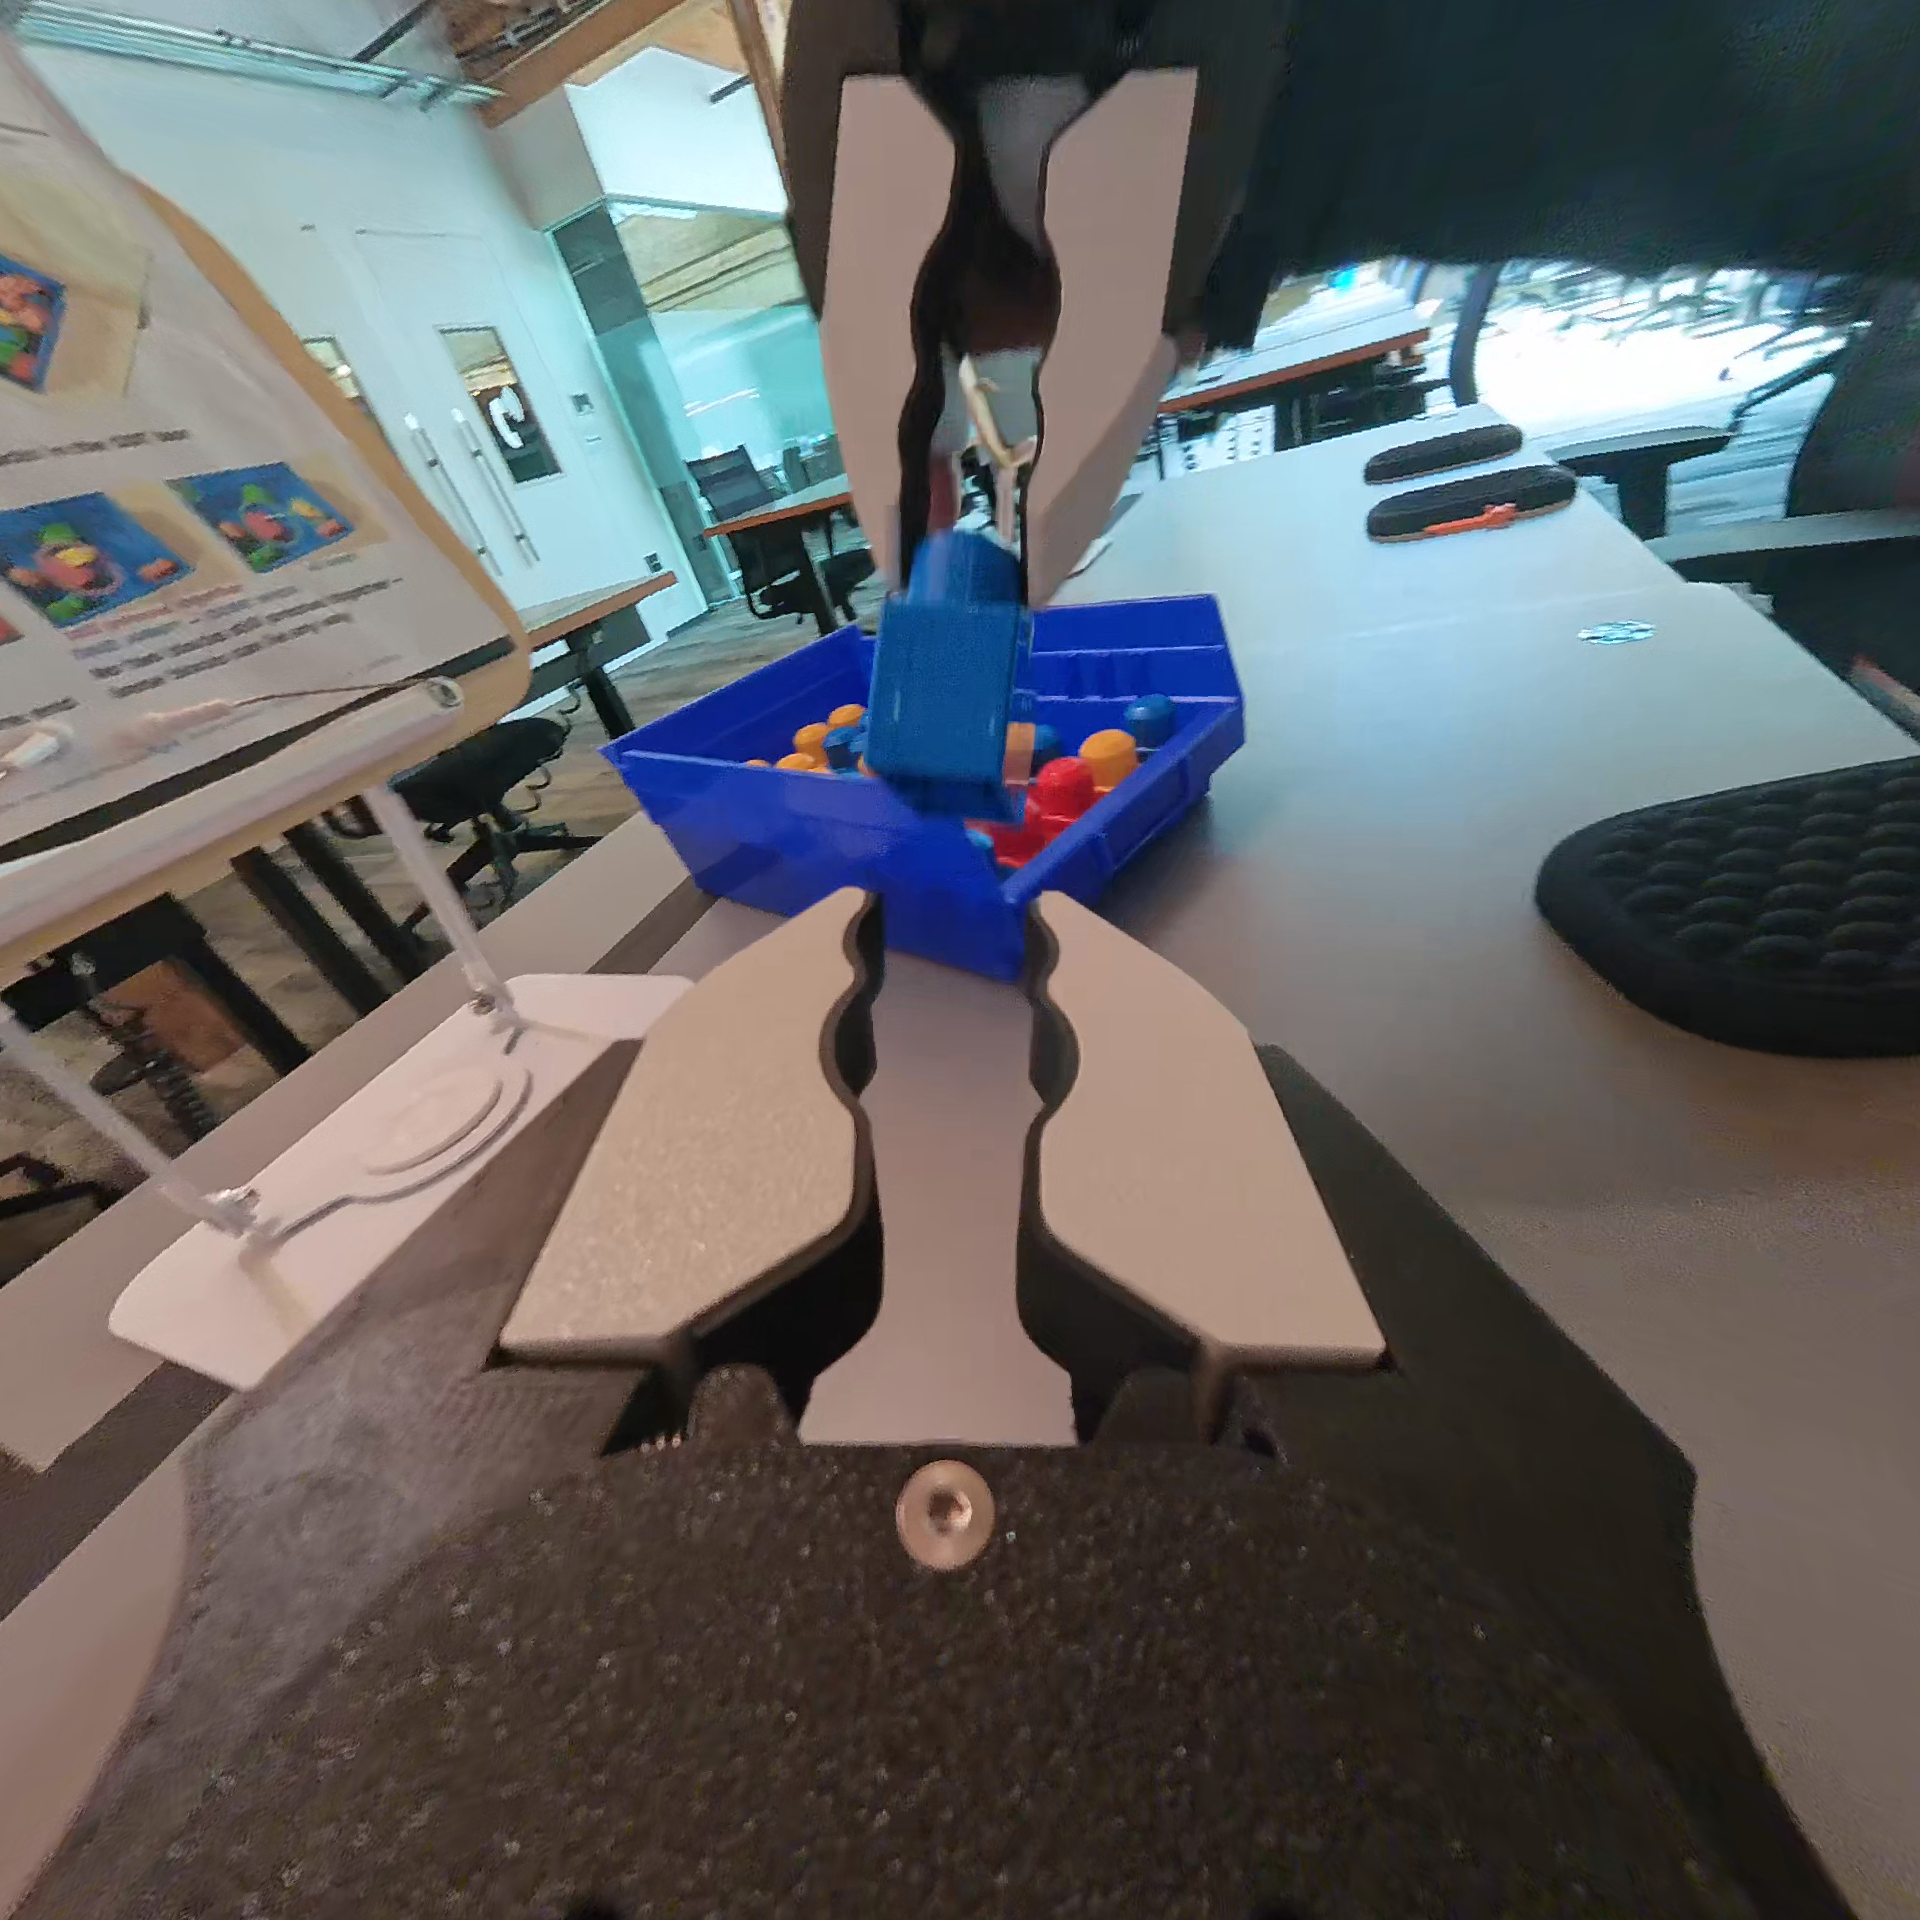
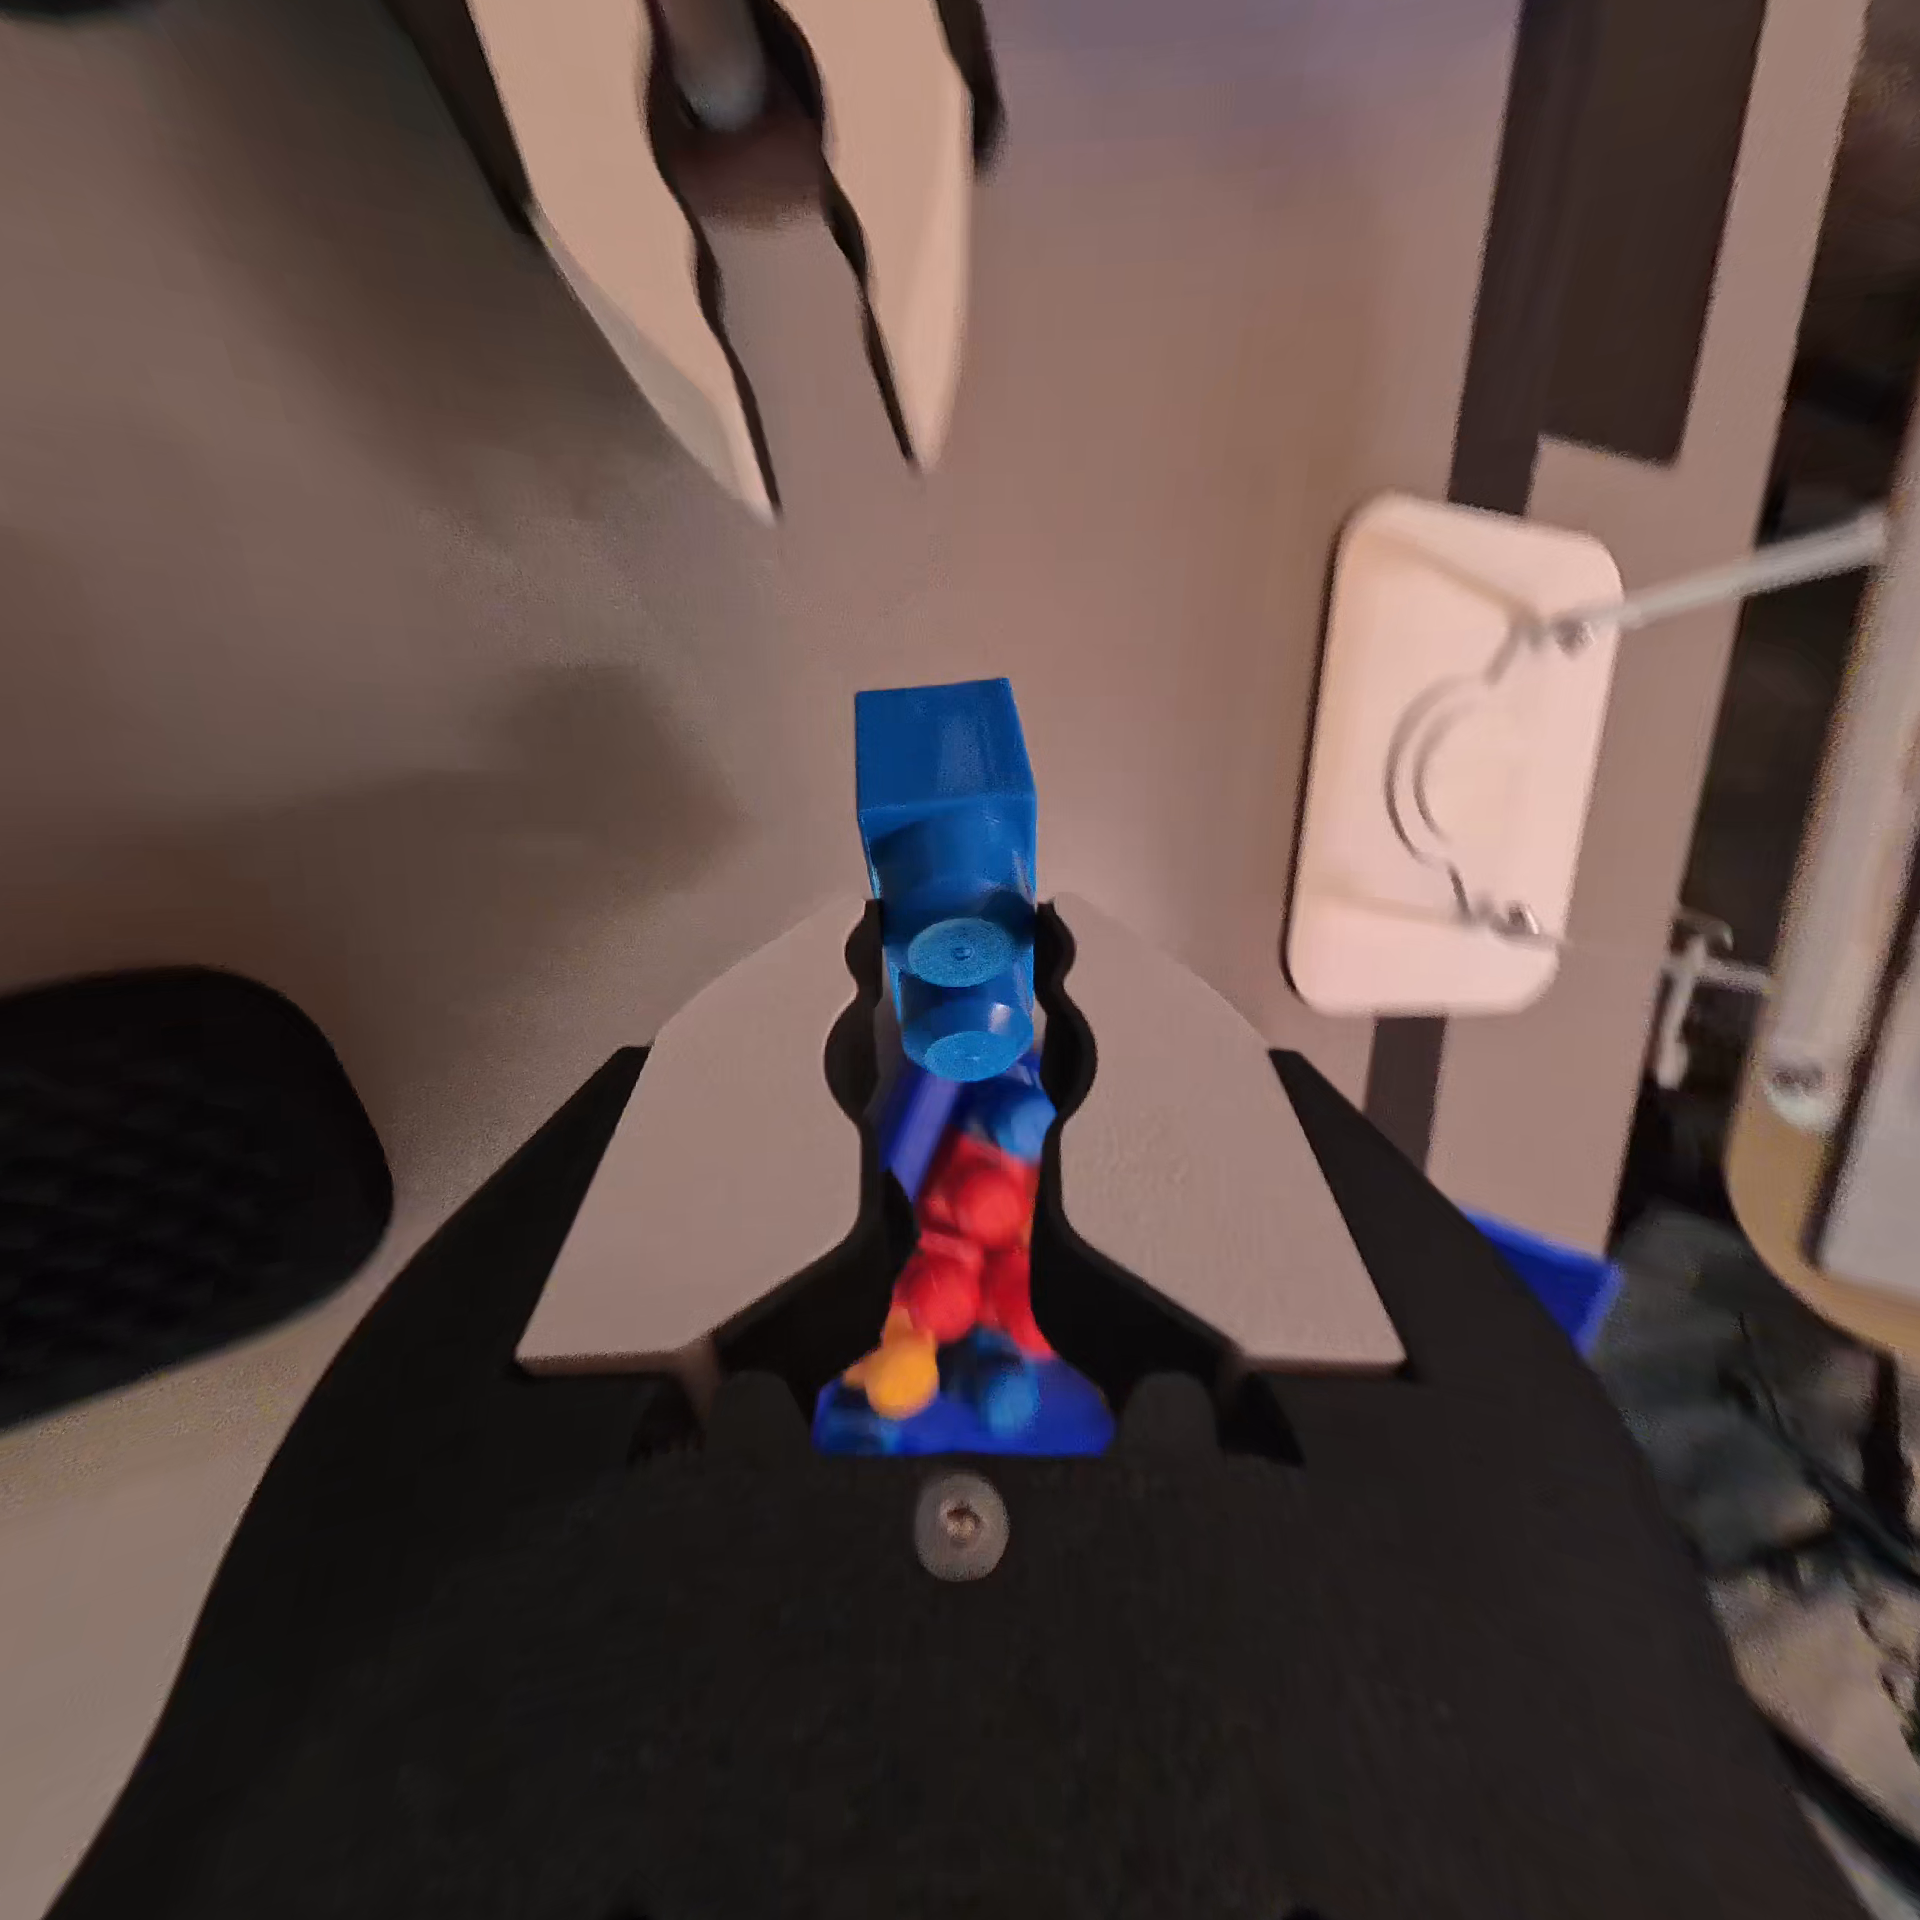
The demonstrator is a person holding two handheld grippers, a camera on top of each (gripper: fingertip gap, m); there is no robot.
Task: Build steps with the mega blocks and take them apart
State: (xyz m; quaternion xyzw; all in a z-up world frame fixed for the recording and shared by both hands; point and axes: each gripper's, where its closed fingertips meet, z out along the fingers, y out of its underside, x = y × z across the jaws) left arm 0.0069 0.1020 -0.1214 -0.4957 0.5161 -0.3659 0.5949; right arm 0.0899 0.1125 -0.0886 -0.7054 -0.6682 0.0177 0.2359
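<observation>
My right gripper (image 1: 966,582) comes down from above and is shut on a blue mega block (image 1: 945,707), holding it over the blue bin (image 1: 831,831). In the right wrist view the right gripper (image 2: 956,925) grips the blue block (image 2: 940,769) by its studded end. Red blocks (image 2: 966,1236), orange blocks and blue blocks lie loose in the bin below it. My left gripper (image 1: 956,914) is open and empty, low over the grey table just in front of the bin. It also shows in the right wrist view (image 2: 847,483), apart from the block.
A paper sheet (image 1: 208,520) on a wire stand with a white base (image 1: 395,1143) stands at the table's left edge; the base also shows in the right wrist view (image 2: 1455,748). A black mesh pad (image 1: 1745,914) lies on the right. Two smaller black pads (image 1: 1470,514) lie farther back. The gap from one gripper's tips to the other's is roughly 9 centimetres.
</observation>
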